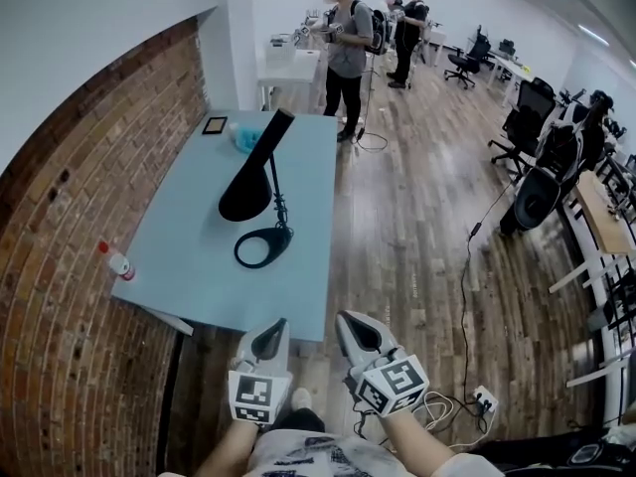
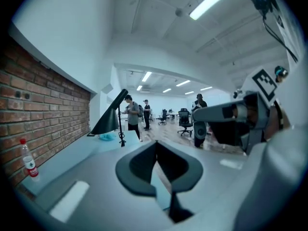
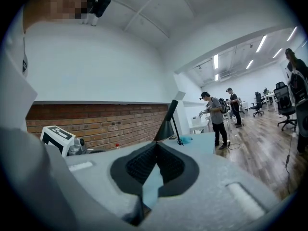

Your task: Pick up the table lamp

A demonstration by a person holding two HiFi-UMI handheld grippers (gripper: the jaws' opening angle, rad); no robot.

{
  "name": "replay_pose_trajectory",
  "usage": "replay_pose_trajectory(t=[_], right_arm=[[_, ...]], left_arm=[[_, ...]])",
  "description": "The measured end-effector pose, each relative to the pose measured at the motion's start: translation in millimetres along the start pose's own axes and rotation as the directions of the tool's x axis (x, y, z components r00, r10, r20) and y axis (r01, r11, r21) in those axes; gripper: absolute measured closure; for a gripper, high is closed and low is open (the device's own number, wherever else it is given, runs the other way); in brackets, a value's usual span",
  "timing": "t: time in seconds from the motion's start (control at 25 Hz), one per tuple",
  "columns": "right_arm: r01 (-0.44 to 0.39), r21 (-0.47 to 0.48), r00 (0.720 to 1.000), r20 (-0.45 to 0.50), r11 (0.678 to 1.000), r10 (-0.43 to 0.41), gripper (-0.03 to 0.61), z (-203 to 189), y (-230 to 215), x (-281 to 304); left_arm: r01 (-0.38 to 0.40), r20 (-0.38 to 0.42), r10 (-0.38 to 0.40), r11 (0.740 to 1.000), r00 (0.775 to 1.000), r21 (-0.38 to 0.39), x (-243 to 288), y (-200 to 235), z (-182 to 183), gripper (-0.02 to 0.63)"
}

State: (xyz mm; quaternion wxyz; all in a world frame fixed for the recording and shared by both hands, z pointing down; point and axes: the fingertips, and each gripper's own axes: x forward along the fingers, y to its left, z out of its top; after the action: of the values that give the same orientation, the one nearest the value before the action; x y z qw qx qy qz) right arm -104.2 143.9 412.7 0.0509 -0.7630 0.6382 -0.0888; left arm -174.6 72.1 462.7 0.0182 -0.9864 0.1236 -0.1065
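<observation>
The black table lamp (image 1: 253, 179) stands on the light blue table (image 1: 189, 256), with a cone shade, a thin stem and a ring base (image 1: 263, 247). The left gripper (image 1: 270, 338) and the right gripper (image 1: 358, 334) are side by side just off the table's near edge, short of the lamp, both shut and holding nothing. In the left gripper view the left gripper (image 2: 156, 150) points along the table toward the lamp (image 2: 111, 119). In the right gripper view the lamp (image 3: 168, 124) rises beyond the shut right gripper (image 3: 156, 153).
A red-capped bottle (image 1: 117, 262) stands at the table's left edge by the brick wall (image 1: 60, 296). A small dark frame (image 1: 214, 125) and a blue object (image 1: 243, 139) lie at the far end. People (image 1: 346, 38) stand beyond; office chairs (image 1: 537, 157) and a floor cable (image 1: 467, 266) are to the right.
</observation>
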Motion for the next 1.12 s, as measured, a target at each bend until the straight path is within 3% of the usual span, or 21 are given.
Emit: replay_pose_trajectory(t=[0.4,0.72,0.96,1.12], right_arm=[[0.001,-0.015,1.000,-0.001,1.000,-0.001,0.580,16,-26,73],[-0.050,-0.026,0.999,-0.006,0.998,0.050,0.580,26,-49,121],[-0.144,-0.028,0.990,-0.013,0.989,0.144,0.580,26,-84,170],[-0.253,-0.028,0.967,-0.034,0.967,0.252,0.580,22,-106,215]], left_arm=[[0.013,-0.005,-0.013,1.000,1.000,-0.019,52,52,3,0.621],[-0.008,-0.008,0.007,1.000,1.000,-0.027,94,75,7,0.621],[-0.089,-0.022,0.089,0.996,0.996,-0.021,139,98,7,0.621],[-0.183,-0.045,0.181,0.983,0.982,-0.032,174,118,0,0.621]])
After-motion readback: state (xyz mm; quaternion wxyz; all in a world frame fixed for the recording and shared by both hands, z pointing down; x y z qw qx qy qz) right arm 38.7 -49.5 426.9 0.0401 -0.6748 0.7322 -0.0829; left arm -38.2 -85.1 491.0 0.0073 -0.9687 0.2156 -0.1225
